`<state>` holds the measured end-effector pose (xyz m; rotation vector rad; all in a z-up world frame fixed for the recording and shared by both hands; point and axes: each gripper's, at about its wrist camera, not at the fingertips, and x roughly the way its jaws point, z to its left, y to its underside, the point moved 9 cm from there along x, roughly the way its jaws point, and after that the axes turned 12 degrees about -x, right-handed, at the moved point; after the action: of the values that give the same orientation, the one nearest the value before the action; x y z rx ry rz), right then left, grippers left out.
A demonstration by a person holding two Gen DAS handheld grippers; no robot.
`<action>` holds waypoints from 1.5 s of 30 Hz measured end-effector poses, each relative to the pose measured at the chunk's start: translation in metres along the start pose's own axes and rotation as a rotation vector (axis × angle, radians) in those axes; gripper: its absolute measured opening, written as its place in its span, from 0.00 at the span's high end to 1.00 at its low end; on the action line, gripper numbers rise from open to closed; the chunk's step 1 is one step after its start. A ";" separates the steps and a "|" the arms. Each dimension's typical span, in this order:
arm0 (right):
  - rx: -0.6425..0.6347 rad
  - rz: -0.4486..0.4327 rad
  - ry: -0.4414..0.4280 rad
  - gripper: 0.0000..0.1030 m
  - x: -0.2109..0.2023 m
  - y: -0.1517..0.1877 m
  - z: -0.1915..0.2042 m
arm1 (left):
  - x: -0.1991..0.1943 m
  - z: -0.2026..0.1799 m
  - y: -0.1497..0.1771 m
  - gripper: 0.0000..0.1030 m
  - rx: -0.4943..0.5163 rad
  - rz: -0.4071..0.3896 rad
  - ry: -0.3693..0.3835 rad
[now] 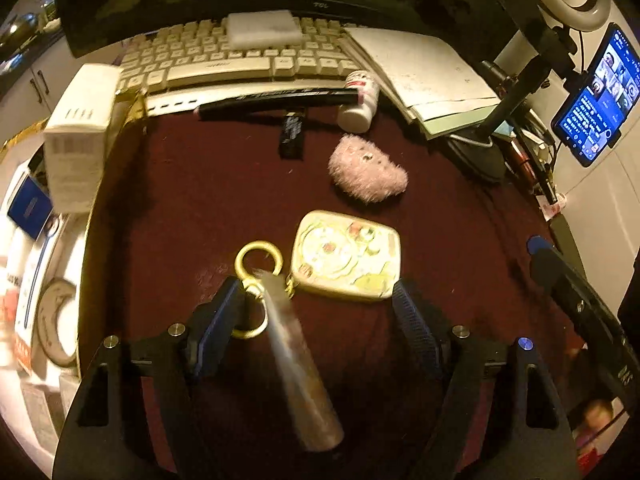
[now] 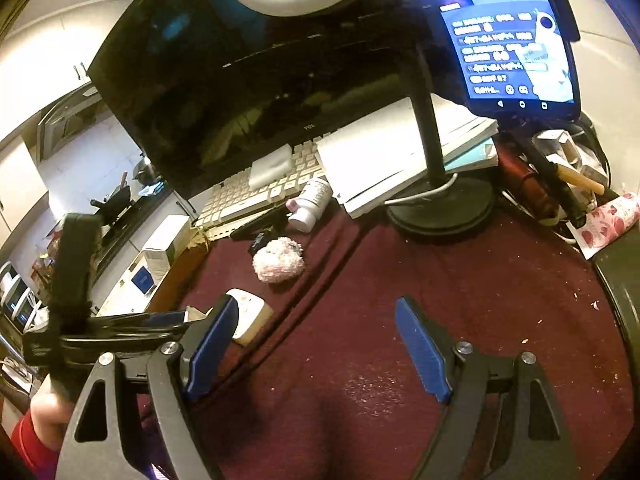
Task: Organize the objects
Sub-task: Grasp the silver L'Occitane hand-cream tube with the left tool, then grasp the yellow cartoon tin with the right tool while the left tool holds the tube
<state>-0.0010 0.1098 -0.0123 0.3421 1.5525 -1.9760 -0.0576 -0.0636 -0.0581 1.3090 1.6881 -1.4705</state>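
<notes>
Maroon cloth (image 1: 192, 208) over the bench, keyboard (image 1: 240, 60) and dark monitor (image 2: 240, 80) behind. Left view only: gold ring (image 1: 259, 258) chained to a cream tag (image 1: 346, 256), blurred grey cylinder (image 1: 300, 360) between the left tool (image 1: 316, 292) fingers, wide apart, clamping nothing. Right view only: lamp base (image 2: 440, 208) and a hand (image 2: 46, 412) in a red sleeve. Right tool (image 2: 316, 312) likewise spread, empty over bare cloth. Pink pompom (image 1: 366, 174) and white bottle (image 1: 360, 100) near the keyboard in both.

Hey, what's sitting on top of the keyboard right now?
A white rectangular block lies on the keyboard's upper rows, and a stack of papers overlaps its right end. The keys beneath both are covered, so I can't see them.
</notes>
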 end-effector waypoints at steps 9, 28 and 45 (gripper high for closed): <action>-0.020 0.029 0.015 0.21 0.003 0.005 0.004 | -0.009 0.017 0.032 0.39 0.017 -0.005 -0.072; -0.602 0.311 -0.051 0.21 0.049 0.007 0.074 | -0.019 0.016 0.046 0.68 0.034 -0.007 -0.011; -0.686 0.402 -0.159 0.53 0.109 0.020 0.098 | -0.023 0.018 0.055 0.68 0.090 -0.025 -0.050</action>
<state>-0.0596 -0.0179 -0.0594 0.1822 1.7760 -1.0612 -0.0029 -0.0915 -0.0657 1.2912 1.6293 -1.5967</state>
